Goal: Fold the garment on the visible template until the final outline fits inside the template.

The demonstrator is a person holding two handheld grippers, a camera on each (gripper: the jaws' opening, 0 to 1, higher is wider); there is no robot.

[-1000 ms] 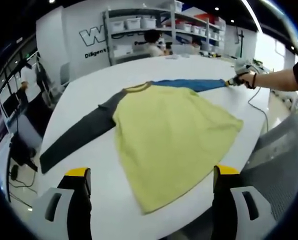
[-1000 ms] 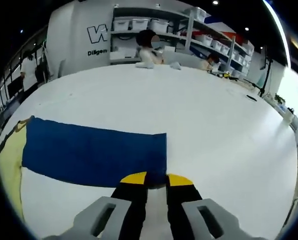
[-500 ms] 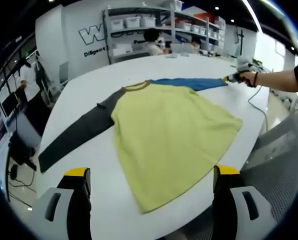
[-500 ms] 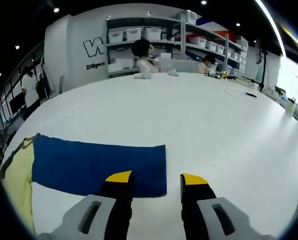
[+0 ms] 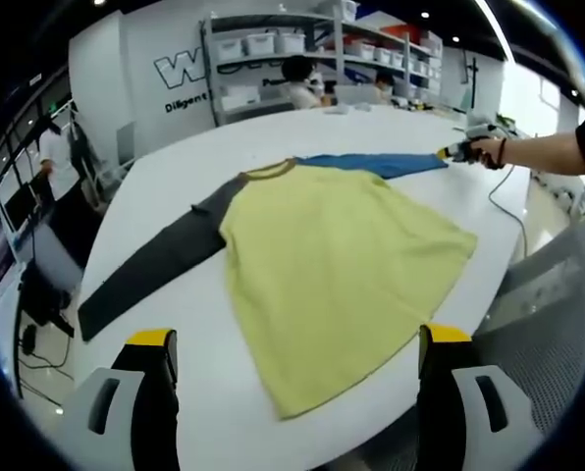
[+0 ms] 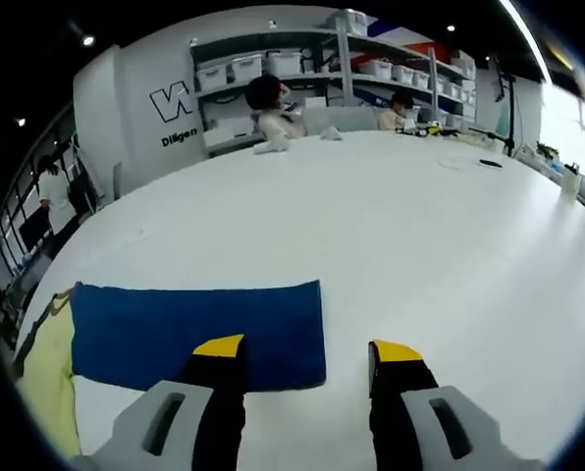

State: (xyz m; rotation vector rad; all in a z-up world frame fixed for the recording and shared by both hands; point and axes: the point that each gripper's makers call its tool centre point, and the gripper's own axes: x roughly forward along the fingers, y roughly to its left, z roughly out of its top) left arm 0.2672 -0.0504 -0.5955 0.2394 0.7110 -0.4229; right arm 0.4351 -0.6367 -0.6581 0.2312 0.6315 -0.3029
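One garment [image 5: 337, 255] is lying spread on one white counter [image 5: 175, 186]: it is showing one yellow body, one grey sleeve [image 5: 150, 265] and one blue sleeve [image 6: 199, 329]. Two grippers are showing: the left gripper [image 5: 297, 343], with two yellow-tipped jaws standing wide apart, and the right gripper [image 6: 307, 351], likewise with two jaws standing apart. One hand [image 5: 484, 152] is reaching in at the blue sleeve's end. One shelving unit [image 6: 302, 69] is standing behind, carrying perhaps six or more white bins, too small to count surely. Two people are sitting at the counter's far edge [image 6: 268, 108] and [image 6: 402, 103].
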